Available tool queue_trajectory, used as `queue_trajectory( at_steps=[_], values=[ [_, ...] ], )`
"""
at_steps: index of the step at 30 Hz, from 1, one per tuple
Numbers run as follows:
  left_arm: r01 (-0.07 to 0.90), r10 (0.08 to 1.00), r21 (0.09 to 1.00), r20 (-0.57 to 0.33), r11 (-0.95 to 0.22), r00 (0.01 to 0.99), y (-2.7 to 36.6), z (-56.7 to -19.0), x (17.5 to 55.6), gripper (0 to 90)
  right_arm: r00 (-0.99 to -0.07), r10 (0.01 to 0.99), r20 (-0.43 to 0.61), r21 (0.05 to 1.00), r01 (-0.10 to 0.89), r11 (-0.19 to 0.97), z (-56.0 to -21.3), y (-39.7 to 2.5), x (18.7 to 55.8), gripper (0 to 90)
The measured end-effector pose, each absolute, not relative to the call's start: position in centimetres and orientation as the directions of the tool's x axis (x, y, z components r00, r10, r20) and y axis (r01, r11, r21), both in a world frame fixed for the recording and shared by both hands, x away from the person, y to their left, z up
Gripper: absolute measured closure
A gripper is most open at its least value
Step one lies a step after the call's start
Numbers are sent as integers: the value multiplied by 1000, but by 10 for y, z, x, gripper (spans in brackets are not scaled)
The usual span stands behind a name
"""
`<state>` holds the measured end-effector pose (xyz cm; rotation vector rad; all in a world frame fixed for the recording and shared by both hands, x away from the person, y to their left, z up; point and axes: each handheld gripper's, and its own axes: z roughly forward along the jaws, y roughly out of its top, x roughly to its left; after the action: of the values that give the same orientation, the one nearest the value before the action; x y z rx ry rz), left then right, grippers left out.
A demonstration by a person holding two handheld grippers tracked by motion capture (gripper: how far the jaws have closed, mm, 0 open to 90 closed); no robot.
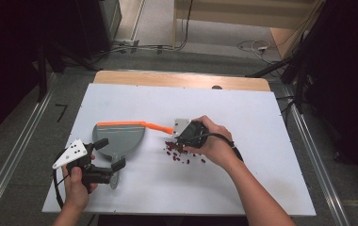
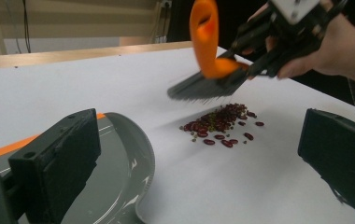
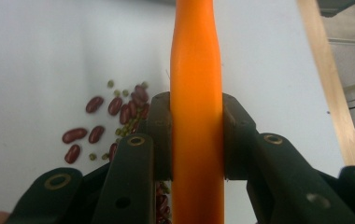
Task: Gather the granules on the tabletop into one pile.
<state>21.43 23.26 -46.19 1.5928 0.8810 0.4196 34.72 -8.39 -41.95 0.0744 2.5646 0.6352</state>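
Note:
A small pile of red beans (image 1: 182, 153) (image 2: 222, 123) (image 3: 101, 126), with a few green ones among them, lies on the white table. My right gripper (image 1: 186, 134) (image 3: 196, 135) is shut on the orange handle (image 3: 196, 84) of a brush (image 2: 206, 70), and the dark bristles (image 2: 199, 87) hover just above the far side of the pile. A grey dustpan (image 1: 120, 136) (image 2: 124, 158) with an orange lip lies flat to the left of the beans. My left gripper (image 1: 109, 154) (image 2: 196, 163) is open, its jaws wide apart at the pan's near end by the handle.
The white board (image 1: 243, 113) covers a wooden table whose far edge (image 1: 182, 79) shows. Cables (image 1: 255, 46) lie on the floor beyond. Metal rails (image 1: 318, 155) run along both sides of the table.

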Motion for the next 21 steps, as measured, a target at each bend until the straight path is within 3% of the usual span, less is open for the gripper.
queue_trajectory(
  at_steps=[3, 6, 9, 12, 16, 21],
  values=[
    [306, 737, 952, -206, -1, 644, 235, -462, 215, 0, -883, 249, -398, 520, 6, 854, -403, -89, 347, 687],
    [305, 739, 952, -208, 3, 641, 236, -461, 215, 0, -904, 361, -229, 611, 155, 776, -392, -91, 342, 686],
    [304, 740, 953, -206, 1, 640, 236, -461, 215, 0, -896, 432, -97, 643, 275, 715, -388, -88, 336, 686],
    [304, 741, 953, -205, 1, 640, 236, -461, 215, 0, -874, 486, -12, 637, 368, 677, -394, -79, 333, 686],
    [301, 743, 953, -202, 1, 638, 237, -461, 215, 0, -824, 536, 182, 626, 517, 583, -410, -67, 338, 688],
    [302, 746, 953, -204, 4, 634, 239, -461, 215, 0, -715, 579, 392, 540, 688, 485, -434, -63, 352, 688]
  ],
)
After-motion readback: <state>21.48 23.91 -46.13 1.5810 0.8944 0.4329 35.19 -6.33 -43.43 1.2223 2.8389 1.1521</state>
